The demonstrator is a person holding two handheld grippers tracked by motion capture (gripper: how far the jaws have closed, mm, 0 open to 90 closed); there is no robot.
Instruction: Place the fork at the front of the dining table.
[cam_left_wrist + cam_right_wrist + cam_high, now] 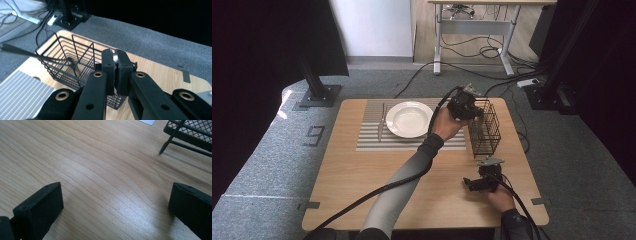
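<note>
The left gripper [115,65] has its jaws pinched on a shiny metal utensil [115,57] above the wire basket [62,62]. The right gripper [116,205] rests low with jaws wide apart, bare wooden table [100,170] between them, the basket's foot beyond.

Left gripper [463,106]: matte black body with flat black links fixed by brass-ringed rivets [98,74], ending in square black foam-faced fingers [109,65]; thick black cable [362,200] along a grey long sleeve [399,185]. Right gripper [482,181]: same black build, grey three-cornered plate [490,161] on top, black cable, dark cuff [514,222].
</note>
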